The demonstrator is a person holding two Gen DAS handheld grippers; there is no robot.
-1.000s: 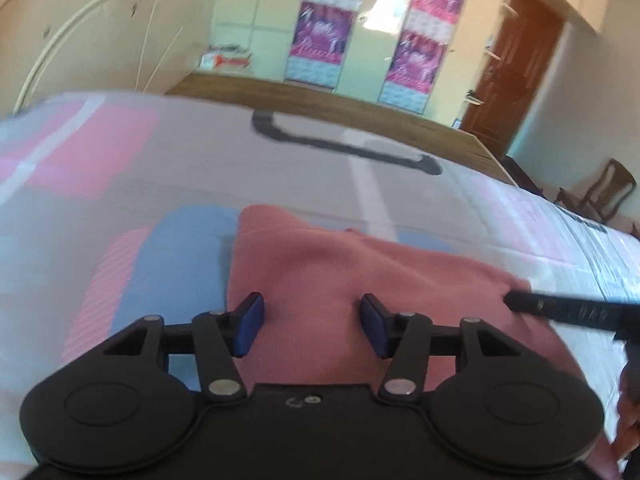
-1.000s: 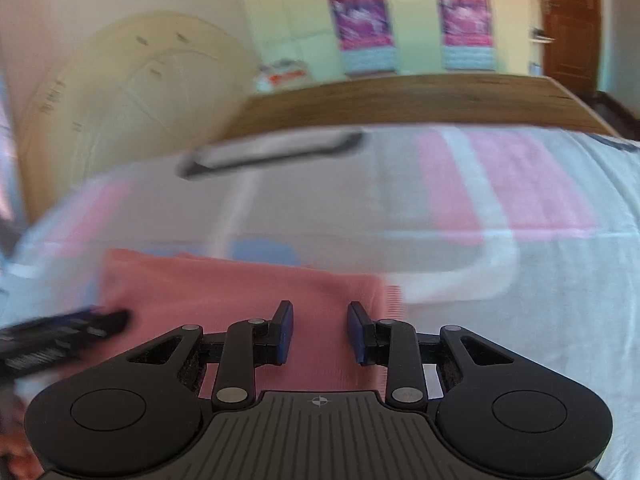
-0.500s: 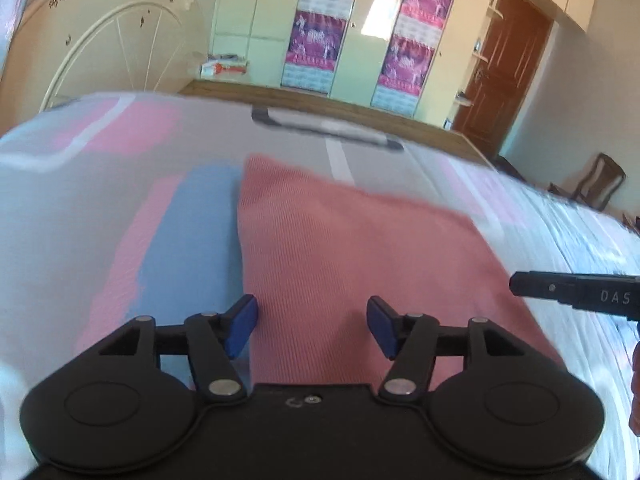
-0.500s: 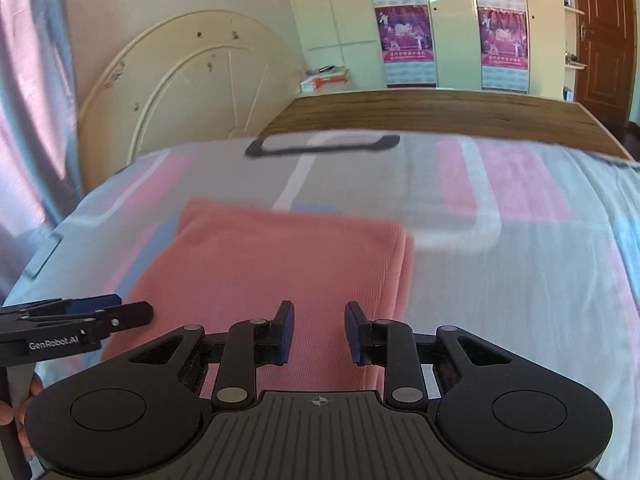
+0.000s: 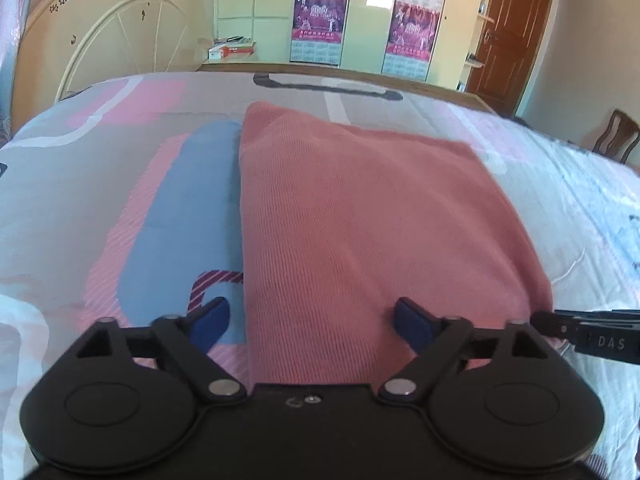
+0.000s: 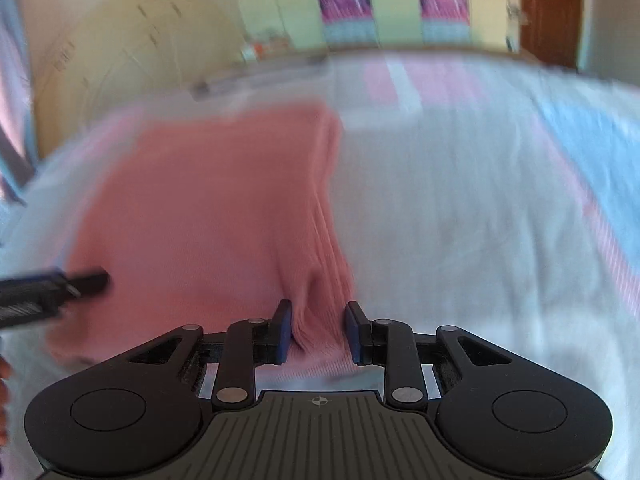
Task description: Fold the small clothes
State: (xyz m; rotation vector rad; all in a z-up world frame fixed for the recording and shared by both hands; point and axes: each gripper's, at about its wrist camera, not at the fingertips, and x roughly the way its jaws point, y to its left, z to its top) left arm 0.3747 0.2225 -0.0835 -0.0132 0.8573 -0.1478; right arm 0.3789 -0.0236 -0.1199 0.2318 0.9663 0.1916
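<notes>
Left gripper (image 5: 308, 322) just opened wide, empty, above pink garment (image 5: 360, 208); right gripper (image 6: 318, 330) narrow, a fabric ridge bunched between its pads, grip unclear. Advice: release before smoothing the fold flat on bedspread (image 5: 100, 168).

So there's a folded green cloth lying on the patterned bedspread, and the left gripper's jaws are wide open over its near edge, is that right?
Not quite: the cloth is salmon pink, not green, as the left wrist view shows. The rest holds: it lies folded on the patterned bedspread, with the left gripper wide open over its near edge.
</notes>
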